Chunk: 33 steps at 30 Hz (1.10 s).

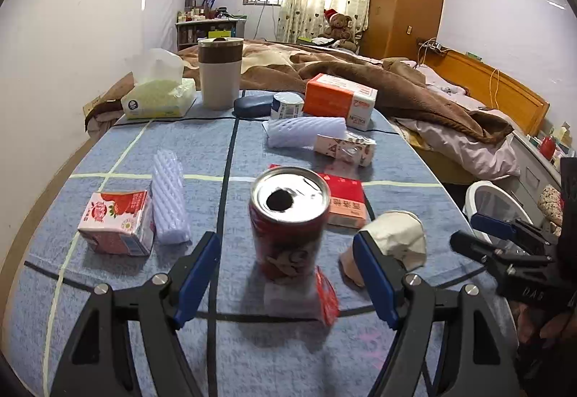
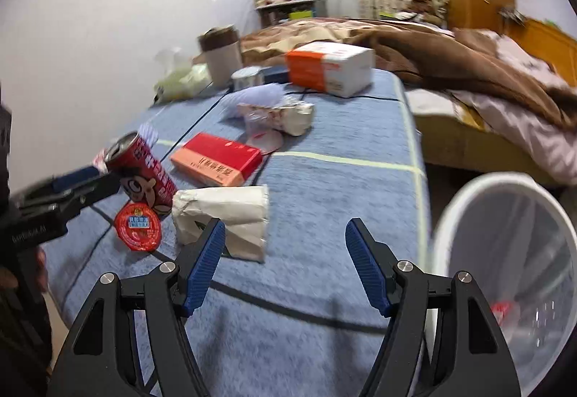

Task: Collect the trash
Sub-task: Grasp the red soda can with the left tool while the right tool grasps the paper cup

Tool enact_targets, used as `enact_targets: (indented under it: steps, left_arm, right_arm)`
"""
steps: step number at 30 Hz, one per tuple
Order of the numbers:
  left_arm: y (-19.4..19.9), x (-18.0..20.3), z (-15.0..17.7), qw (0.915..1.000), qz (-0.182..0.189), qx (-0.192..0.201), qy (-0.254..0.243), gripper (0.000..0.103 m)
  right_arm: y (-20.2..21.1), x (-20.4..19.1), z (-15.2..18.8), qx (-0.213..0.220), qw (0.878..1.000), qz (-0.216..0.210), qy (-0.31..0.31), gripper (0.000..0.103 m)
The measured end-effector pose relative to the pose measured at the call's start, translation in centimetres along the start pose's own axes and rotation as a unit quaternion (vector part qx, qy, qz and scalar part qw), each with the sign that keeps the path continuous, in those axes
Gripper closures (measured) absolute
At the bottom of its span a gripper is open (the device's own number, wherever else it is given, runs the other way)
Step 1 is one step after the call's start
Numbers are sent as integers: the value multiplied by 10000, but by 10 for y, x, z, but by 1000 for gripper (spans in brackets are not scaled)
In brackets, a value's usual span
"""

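A red soda can (image 1: 289, 222) stands upright on the blue table cloth (image 1: 252, 353), just ahead of my open left gripper (image 1: 285, 274) and between the lines of its blue fingers (image 1: 196, 274). The can also shows in the right wrist view (image 2: 144, 173), with the left gripper's tips beside it. A crushed white paper cup (image 1: 395, 240) lies to the can's right; it lies just ahead and left of my open, empty right gripper (image 2: 285, 247) in the right wrist view (image 2: 223, 213). A red round lid (image 2: 137, 225) lies by the can. A white trash bin (image 2: 505, 274) stands right of the table.
On the table lie a pink milk carton (image 1: 115, 222), white foam sleeves (image 1: 169, 202), a red-orange flat box (image 1: 344, 204), a wrapped packet (image 1: 344, 148), an orange-white box (image 1: 340, 99), a tall cup (image 1: 220, 72) and a tissue pack (image 1: 158, 97). A bed (image 1: 450, 101) lies beyond.
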<state>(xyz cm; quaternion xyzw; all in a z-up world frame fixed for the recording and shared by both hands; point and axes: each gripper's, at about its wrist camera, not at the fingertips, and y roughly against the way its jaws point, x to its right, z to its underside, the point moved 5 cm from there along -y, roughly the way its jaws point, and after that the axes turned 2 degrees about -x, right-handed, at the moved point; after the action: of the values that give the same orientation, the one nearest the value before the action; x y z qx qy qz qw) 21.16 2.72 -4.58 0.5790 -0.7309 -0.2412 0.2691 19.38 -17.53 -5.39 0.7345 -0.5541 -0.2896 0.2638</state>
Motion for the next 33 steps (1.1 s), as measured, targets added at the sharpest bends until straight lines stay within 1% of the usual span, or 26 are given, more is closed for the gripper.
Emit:
enact_targets:
  steps: [2, 4, 8, 10, 14, 15, 17, 19, 20, 22, 25, 27, 31, 33]
  left_arm:
    - [-6, -3, -3, 10000, 57, 5, 7, 25]
    - [-12, -6, -4, 9999, 68, -79, -2, 25]
    - [-22, -9, -7, 9998, 54, -187, -82, 25]
    - [-24, -10, -8, 9997, 76, -197, -145, 25]
    - [-29, -10, -12, 9994, 68, -240, -243, 25]
    - [-30, -9, -13, 9993, 54, -239, -295, 25]
    - [-33, -7, -13, 9989, 21, -277, -374, 25]
    - [-36, -7, -13, 9988, 44, -303, -379, 25]
    - [-38, -8, -14, 9989, 66, -323, -346, 25]
    - [-39, -11, -15, 9990, 113, -350, -243, 25]
    - [-41, -11, -17, 9990, 93, -350, -247, 25]
    - [-42, -9, -17, 9989, 70, -349, -295, 25]
    - [-44, -8, -18, 9988, 36, -377, -300, 25]
    - [-43, -8, -18, 9988, 46, -373, -309, 25]
  right_arm:
    - [-5, -7, -4, -62, 9997, -146, 197, 32]
    - [-11, -15, -7, -123, 9985, -263, 474, 32]
    - [-21, -30, -11, -222, 9924, -305, 1175, 32]
    - [-23, -37, -11, -232, 9865, -381, 1574, 32]
    - [-31, -52, -7, -532, 9721, -651, 2188, 31]
    - [-34, -56, -7, -566, 9688, -677, 2314, 28]
    - [-37, -62, -9, -579, 9629, -705, 2540, 28]
    - [-42, -67, -9, -685, 9552, -742, 2783, 27]
    - [-45, -69, -10, -751, 9520, -731, 2876, 25]
    - [-49, -69, -11, -871, 9474, -815, 2969, 23]
    - [-54, -62, -16, -1006, 9490, -943, 2837, 23]
    - [-53, -58, -16, -1075, 9488, -944, 2818, 23]
    - [-50, -49, -13, -1372, 9472, -932, 2745, 23]
    - [-47, -43, -10, -1419, 9469, -927, 2732, 23]
